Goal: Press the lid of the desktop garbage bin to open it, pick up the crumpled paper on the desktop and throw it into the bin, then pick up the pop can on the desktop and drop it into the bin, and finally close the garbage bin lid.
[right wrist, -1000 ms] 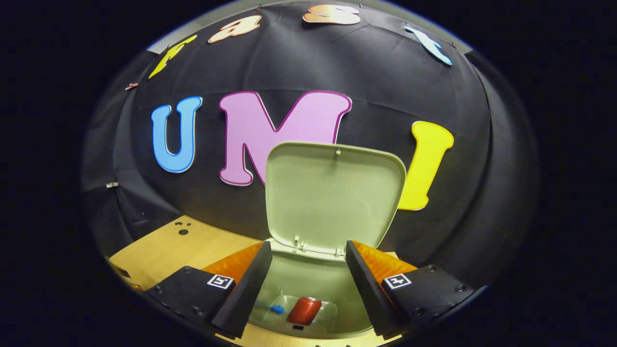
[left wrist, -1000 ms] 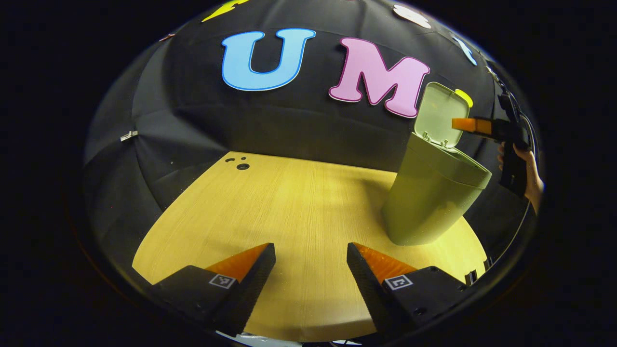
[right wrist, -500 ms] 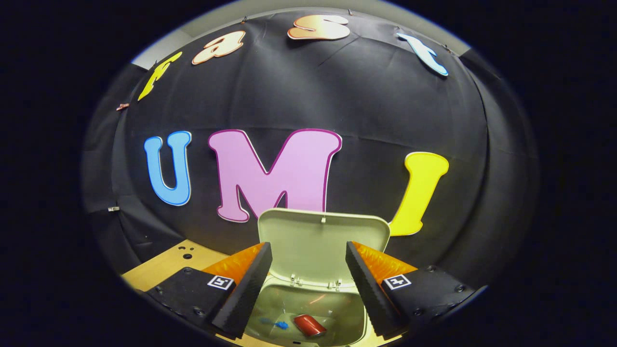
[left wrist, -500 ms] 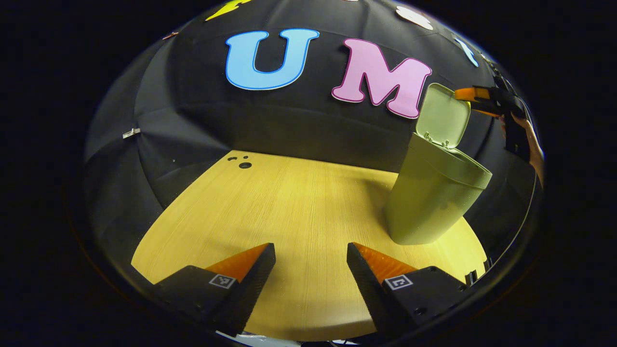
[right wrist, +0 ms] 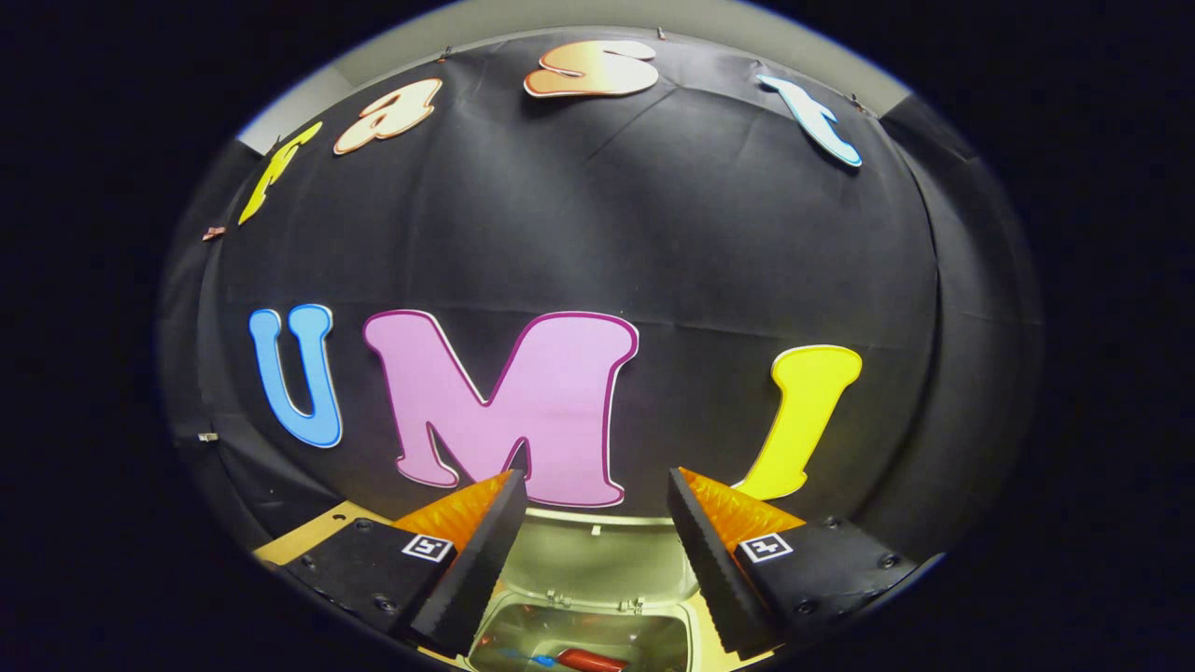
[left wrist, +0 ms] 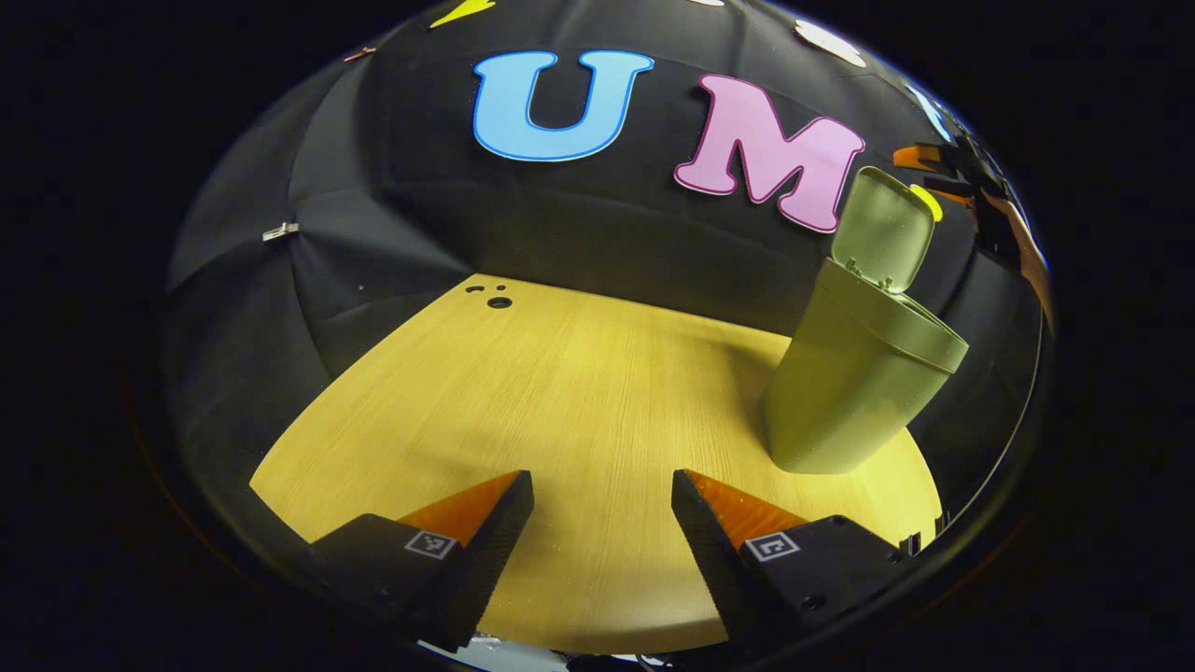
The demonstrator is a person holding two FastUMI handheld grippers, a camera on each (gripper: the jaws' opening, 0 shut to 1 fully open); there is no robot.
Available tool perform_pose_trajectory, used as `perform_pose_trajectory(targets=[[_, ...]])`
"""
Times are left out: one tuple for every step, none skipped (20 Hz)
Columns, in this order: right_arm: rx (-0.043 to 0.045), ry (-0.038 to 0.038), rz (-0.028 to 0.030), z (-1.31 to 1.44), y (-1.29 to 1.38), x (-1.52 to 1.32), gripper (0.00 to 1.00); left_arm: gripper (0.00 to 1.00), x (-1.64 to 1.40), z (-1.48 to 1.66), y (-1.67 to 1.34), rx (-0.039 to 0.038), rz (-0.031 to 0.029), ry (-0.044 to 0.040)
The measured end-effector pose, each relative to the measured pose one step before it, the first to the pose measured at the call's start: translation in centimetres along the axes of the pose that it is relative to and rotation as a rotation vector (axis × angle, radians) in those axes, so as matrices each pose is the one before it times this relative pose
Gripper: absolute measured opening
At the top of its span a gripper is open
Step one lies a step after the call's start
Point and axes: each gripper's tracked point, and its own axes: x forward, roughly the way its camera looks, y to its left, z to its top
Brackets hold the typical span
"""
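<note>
While looking along the left gripper, finds its two fingers spread apart and pinching nothing, low above the near edge of the wooden table. Shows bare wood between and beyond the fingers, with a few small dark holes at the far left corner of the top. Places the green garbage bin at the right side of the table, well apart from this gripper, standing on the wood and appearing tilted through the fisheye lens. Finds the lid raised upright on its hinge at the far side of the bin, so the mouth is open. Catches the right gripper high at the far right, just beside the top of the lid, with a hand behind it; cannot tell there whether touching the lid or not. From the right gripper view, looks down past the right gripper, fingers also spread and holding nothing, with the top edge of the open lid just below and between them. Reveals deep inside the bin the red pop can lying on its side, and left of it a small blue scrap, too small to identify surely as the crumpled paper.
</note>
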Motion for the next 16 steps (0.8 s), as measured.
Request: perform_pose_trajectory(targets=[[0.00688,0.01088,-0.00038,-0.272,-0.1,0.608,0.95,0.96,-0.146,-0.01,0.133,-0.00699,0.01233,-0.00402],[0.00827,0.00823,0.0025,-0.138,0.038,0.628,0.95,0.96,-0.117,-0.064,0.062,-0.00748,0.01274,-0.00337],[0.00663,0.00757,0.0024,-0.139,-0.061,0.755,0.95,0.96,-0.094,-0.144,0.124,-0.00979,0.01217,-0.00189],[0.00216,0.00848,0.00159,-0.274,-0.105,0.509,0.95,0.96,-0.048,-0.11,-0.072,-0.01048,0.00913,-0.00142],[0.00172,0.00379,-0.00033,-0.175,-0.139,0.521,0.95,0.96,-0.123,-0.141,-0.089,-0.01105,0.00752,-0.00005],[0.00123,0.00486,0.00541,-0.227,-0.011,0.464,0.95,0.96,-0.127,-0.245,-0.109,-0.00841,0.0069,0.0017],[-0.00072,0.0085,0.00576,-0.396,-0.026,0.37,0.95,0.96,-0.075,-0.131,0.008,-0.00757,0.00713,0.00079],[0.00005,0.0122,0.00085,-0.435,-0.24,0.268,0.95,0.96,-0.109,-0.078,-0.078,-0.00269,0.00524,-0.00205],[0.00407,0.01594,0.00613,-0.53,-0.026,0.276,0.95,0.96,-0.16,-0.047,-0.051,0.00102,0.00965,-0.00167],[0.02006,0.00238,0.01595,0.013,0.181,0.016,0.95,0.96,0.066,0.04,0.065,0.00083,0.01154,-0.00157],[0.0209,0.00114,0.00121,-0.146,-0.259,0.134,0.96,0.96,-0.018,-0.022,0.072,-0.0013,0.01001,-0.00118],[0.01625,0.00647,0.00711,-0.028,-0.023,-0.009,0.95,0.96,-0.067,0.103,-0.055,-0.00368,0.01018,-0.00008],[-0.00511,-0.00323,0.00897,0.005,-0.033,-0.014,0.96,0.96,-0.054,0.095,-0.091,-0.00561,0.00707,-0.00224],[-0.00744,0.00421,0.00757,-0.233,0.007,-0.203,0.96,0.96,-0.111,0.364,-0.245,-0.00533,0.00443,-0.01104],[-0.00584,0.00097,0.00668,-0.023,0.219,-0.472,0.96,0.96,-0.016,0.537,-0.397,-0.00128,0.00205,-0.01366],[-0.00198,0.00544,0.00602,-0.209,0.11,-0.463,0.96,0.96,-0.042,0.511,-0.379,0.00417,0.00268,-0.01039]])
